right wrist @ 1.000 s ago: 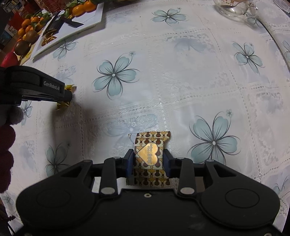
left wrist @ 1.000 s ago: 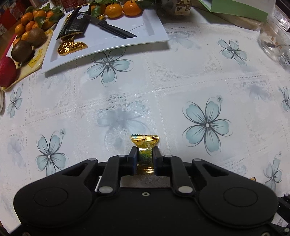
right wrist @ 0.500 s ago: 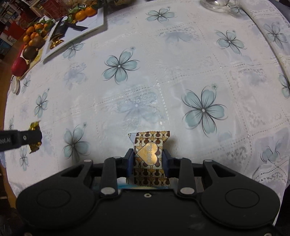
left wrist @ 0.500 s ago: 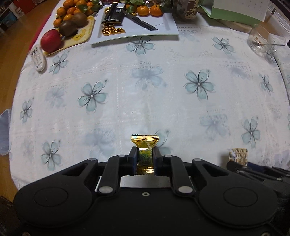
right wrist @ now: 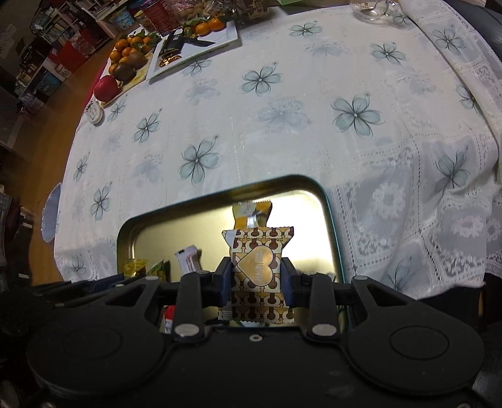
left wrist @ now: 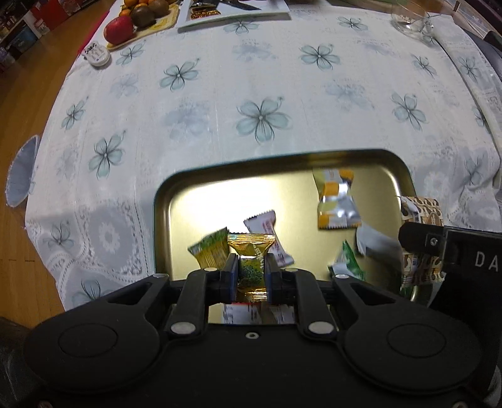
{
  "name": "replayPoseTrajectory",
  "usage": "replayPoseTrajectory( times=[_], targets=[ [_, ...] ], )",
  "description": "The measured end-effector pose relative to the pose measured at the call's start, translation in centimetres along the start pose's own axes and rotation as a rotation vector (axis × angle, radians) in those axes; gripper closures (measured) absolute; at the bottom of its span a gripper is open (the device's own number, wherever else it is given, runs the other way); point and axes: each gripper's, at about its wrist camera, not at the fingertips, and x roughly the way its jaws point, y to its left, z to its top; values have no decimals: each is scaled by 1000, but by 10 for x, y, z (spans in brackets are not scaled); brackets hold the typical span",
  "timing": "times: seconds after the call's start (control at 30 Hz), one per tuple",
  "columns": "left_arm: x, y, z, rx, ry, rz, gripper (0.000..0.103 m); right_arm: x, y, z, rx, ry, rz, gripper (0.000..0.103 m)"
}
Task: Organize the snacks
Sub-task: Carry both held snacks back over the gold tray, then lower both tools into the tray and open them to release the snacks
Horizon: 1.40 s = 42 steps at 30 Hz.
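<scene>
Both tools now hang over our gold tin (left wrist: 175,201); left tool (left wrist: 252,276) clenches the green-gold candy (left wrist: 252,266), right tool (right wrist: 258,282) the heart-print snack (right wrist: 258,270), long axes toward 12 o'clock.

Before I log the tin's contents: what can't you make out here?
- Near end of the gold metal tin: left wrist view, hidden by the left gripper.
- Green-white wrapper: blurred, label unreadable.
- Red-white packet: right wrist view, mostly behind the right gripper.
- Glass bowl: cut by the top edge.
</scene>
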Motion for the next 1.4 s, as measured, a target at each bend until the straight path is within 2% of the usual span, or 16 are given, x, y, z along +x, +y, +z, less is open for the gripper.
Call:
replayPoseTrajectory(
  times=[0.1,0.23,0.3,0.53,0.7,0.93,1.4],
  targets=[
    [3,-2,-23,-18,18,-17,80,-2,-1,-28,2,14,10,69],
    [4,-8,-46,-18,9,18,81,0,-7,-53,0,31,-6,69],
    [6,-9,-55,-24,16,8,80,2,-14,-64,17,53,-1,69],
    [14,-8,-72,-40,59,-15,80,10,-23,-82,44,99,-10,69],
    [22,-2,-77,-58,118,-60,80,12,-24,-82,44,126,-5,69],
    [23,10,-74,-80,133,-61,80,13,-24,-71,52,135,-10,69],
    [32,29,-39,-113,128,29,80,16,-26,-34,78,119,-42,69]
  ],
)
